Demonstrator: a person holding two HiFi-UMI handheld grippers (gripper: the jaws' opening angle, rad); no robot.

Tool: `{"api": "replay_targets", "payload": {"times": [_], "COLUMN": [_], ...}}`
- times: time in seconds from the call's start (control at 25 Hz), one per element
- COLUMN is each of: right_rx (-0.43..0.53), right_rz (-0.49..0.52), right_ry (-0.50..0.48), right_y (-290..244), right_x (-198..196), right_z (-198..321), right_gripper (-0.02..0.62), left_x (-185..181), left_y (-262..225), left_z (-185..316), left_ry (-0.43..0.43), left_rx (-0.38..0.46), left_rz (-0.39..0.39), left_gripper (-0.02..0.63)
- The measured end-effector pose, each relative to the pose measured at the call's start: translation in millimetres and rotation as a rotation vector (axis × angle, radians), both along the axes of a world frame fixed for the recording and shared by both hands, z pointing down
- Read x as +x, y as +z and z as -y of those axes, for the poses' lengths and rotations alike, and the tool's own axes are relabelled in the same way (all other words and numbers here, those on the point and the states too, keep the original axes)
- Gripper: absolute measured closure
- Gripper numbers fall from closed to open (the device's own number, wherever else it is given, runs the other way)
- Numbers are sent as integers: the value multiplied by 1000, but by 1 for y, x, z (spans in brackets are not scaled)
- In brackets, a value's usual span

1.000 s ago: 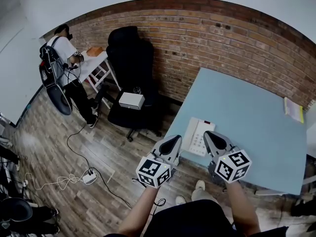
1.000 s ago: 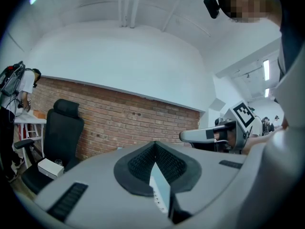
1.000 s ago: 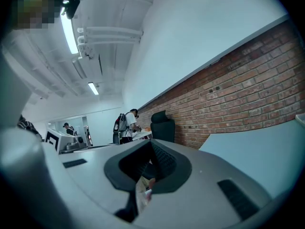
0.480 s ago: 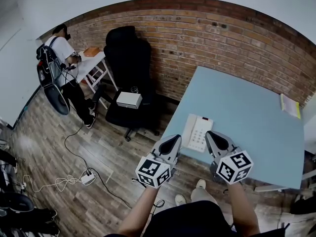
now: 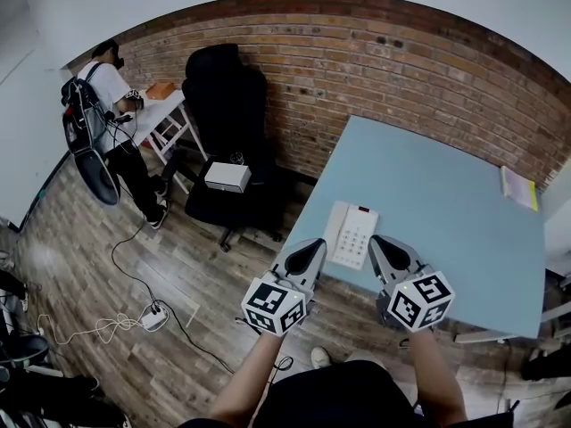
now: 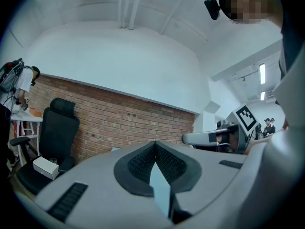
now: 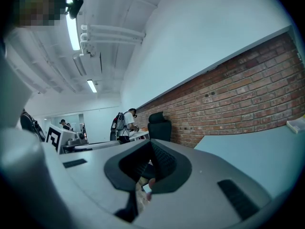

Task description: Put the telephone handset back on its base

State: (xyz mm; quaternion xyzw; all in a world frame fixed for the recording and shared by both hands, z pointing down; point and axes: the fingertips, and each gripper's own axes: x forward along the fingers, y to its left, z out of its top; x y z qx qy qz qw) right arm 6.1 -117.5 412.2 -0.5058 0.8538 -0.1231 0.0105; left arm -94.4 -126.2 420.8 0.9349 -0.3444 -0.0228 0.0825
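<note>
At the near-left corner of the light blue table lay the white telephone. What we took to be its handset ran along the left side of the base, but we could not tell at this size whether it sat fully in the cradle. We held both tools level and aimed at the phone: the left gripper just off the table's near edge, over the wooden floor, and the right gripper at that edge, just right of the phone. Each had its jaws pressed together on nothing, and neither touched the telephone. We judged the task barely begun, with the reach, the grasp and the seating of the handset all remaining.
</note>
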Motion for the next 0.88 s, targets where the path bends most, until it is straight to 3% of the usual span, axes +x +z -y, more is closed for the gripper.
{"api": "replay_targets", "payload": {"times": [0.88], "right_rx": [23], "right_rz": [16], "right_ry": [-29], "right_y": [-18], "right_x": [41], "right_z": [-39], "right_gripper": [584], "left_x": [48], "left_y": [-24], "left_z": [-36], "left_ry": [-8], "left_rx": [34], "left_rz": [12], "left_gripper": [597]}}
